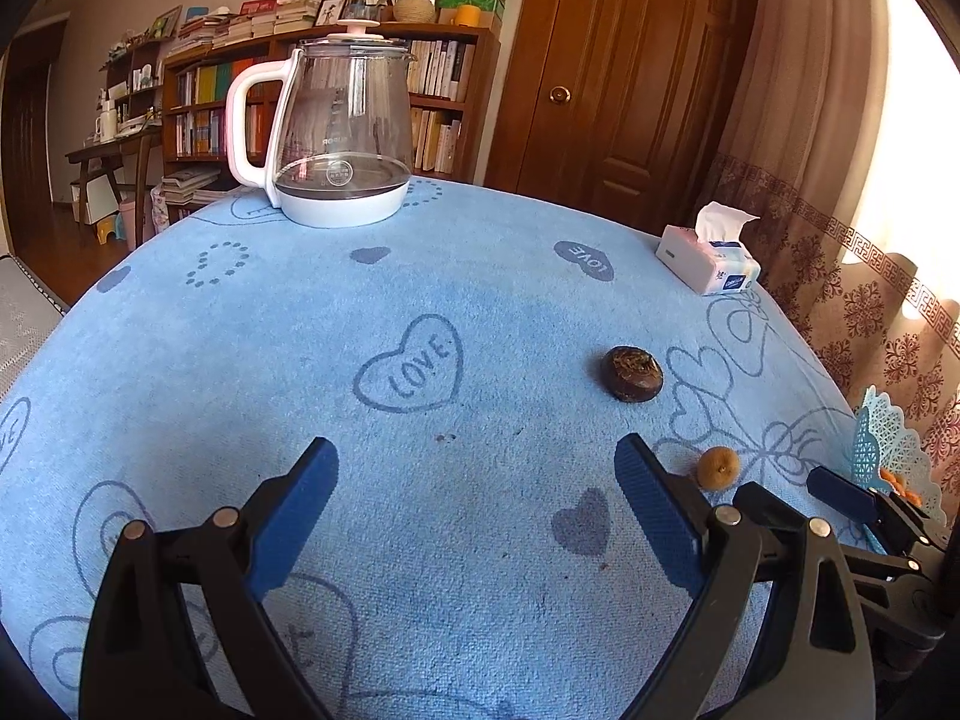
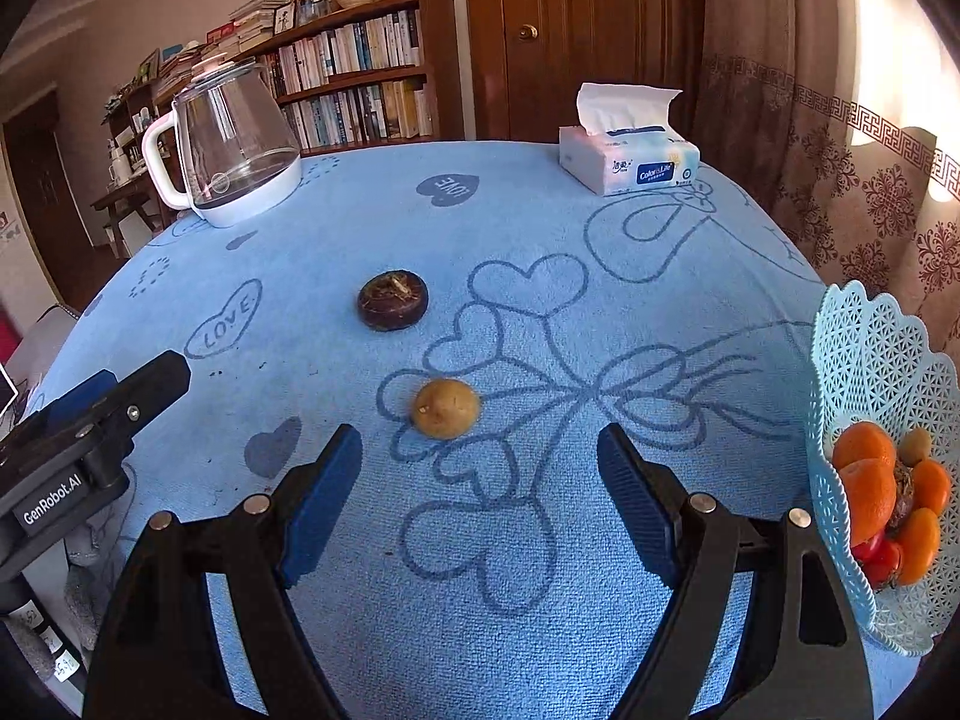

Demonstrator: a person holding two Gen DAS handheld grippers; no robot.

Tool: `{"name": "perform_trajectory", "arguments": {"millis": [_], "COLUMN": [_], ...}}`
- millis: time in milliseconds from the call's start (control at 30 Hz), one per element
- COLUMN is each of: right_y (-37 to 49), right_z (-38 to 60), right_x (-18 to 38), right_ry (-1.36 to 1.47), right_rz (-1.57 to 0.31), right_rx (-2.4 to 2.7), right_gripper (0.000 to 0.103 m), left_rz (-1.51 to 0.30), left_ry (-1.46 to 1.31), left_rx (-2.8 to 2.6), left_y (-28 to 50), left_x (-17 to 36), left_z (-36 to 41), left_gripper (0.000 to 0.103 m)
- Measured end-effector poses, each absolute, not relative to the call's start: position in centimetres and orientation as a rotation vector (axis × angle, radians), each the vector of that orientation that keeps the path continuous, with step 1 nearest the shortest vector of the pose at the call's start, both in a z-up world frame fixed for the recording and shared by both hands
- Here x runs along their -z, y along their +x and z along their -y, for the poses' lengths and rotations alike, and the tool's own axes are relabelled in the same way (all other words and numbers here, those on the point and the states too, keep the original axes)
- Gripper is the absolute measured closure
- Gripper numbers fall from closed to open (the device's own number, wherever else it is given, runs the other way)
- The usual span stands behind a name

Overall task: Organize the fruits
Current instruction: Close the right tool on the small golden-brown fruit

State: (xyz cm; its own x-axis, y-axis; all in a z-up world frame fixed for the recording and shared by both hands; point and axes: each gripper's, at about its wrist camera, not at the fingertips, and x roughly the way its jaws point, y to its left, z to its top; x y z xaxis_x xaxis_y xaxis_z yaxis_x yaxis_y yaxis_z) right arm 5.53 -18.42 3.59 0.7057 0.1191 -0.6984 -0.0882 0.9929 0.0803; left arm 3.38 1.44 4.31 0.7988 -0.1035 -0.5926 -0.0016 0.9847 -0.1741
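Note:
A small tan fruit (image 2: 445,408) lies on the blue cloth just ahead of my open, empty right gripper (image 2: 480,468). A dark brown round fruit (image 2: 393,300) lies farther back, left of centre. A light-blue lattice basket (image 2: 864,360) at the right edge holds oranges (image 2: 867,468) and other fruits. In the left wrist view my left gripper (image 1: 477,474) is open and empty over bare cloth. The dark fruit (image 1: 632,373) and the tan fruit (image 1: 718,468) lie to its right. The right gripper (image 1: 840,495) and the basket (image 1: 888,444) show at the far right.
A glass kettle (image 1: 336,132) with a white handle stands at the table's far left. A tissue pack (image 2: 630,162) sits at the far right edge. The left gripper (image 2: 90,414) shows at the left of the right wrist view. Bookshelves, a door and curtains stand behind.

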Motion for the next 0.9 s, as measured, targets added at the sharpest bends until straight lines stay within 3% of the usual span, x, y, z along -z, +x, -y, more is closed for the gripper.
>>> {"name": "perform_trajectory", "arguments": {"millis": [133, 600, 900], "right_y": [6.7, 9.1, 7.9], "right_z": [18.4, 17.2, 16.9], "right_x": [-2.7, -1.6, -2.5], "right_ry": [0.053, 0.015, -0.034], "right_rz": [-0.818, -0.863, -0.789], "right_rx": [-0.122, -0.125, -0.068], "right_gripper": [0.028, 0.073, 0.073], "left_rz": [-0.651, -0.670, -0.692], "left_ry": [-0.172, -0.174, -0.180], "left_rx": [0.057, 0.062, 0.065], "left_y": [3.5, 3.8, 4.2], "left_x": [-4.1, -3.8, -3.4], "left_z": [-1.5, -1.4, -1.5], "left_gripper": [0.010, 0.010, 0.010]}}
